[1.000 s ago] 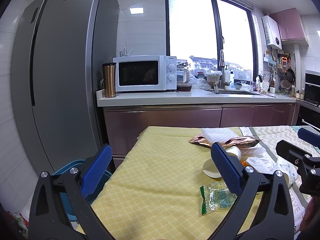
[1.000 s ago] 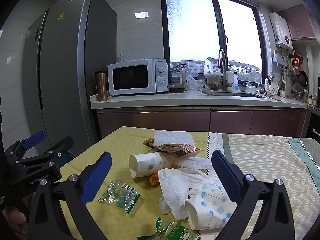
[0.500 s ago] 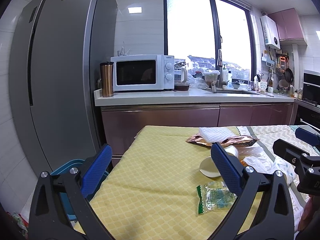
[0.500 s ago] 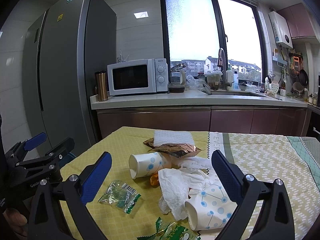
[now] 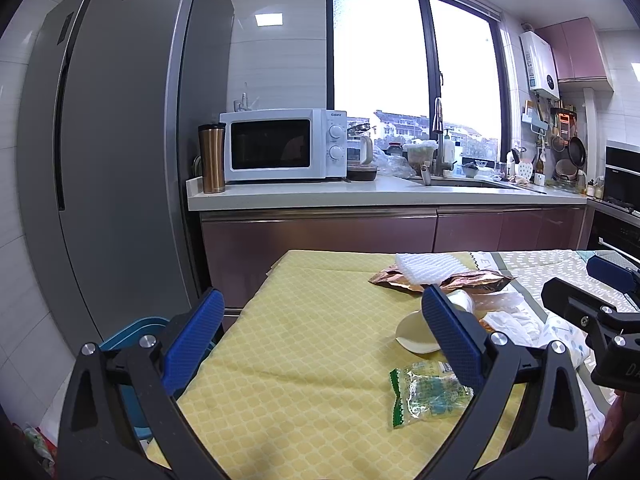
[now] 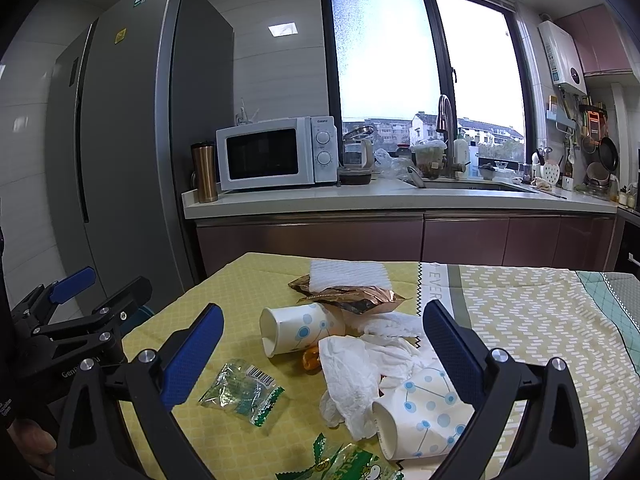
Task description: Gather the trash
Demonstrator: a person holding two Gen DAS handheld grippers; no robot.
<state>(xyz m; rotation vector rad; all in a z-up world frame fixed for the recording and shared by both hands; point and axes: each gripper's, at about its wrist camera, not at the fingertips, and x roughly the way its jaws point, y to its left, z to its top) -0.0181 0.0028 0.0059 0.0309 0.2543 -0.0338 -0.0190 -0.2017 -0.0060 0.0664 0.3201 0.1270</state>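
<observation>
Both tongs hover over a table (image 6: 248, 432) with jaws spread wide and empty: the left gripper (image 5: 320, 336) near the left edge, the right gripper (image 6: 324, 354) above the trash. Two paper cups (image 6: 298, 330) lie tipped over among crumpled tissues (image 6: 352, 372) and a clear wrapper (image 6: 240, 390) near the front edge.

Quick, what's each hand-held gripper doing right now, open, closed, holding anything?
Left hand-held gripper: open, holding nothing, above the yellow tablecloth.
Right hand-held gripper: open, holding nothing, over the trash pile.
</observation>
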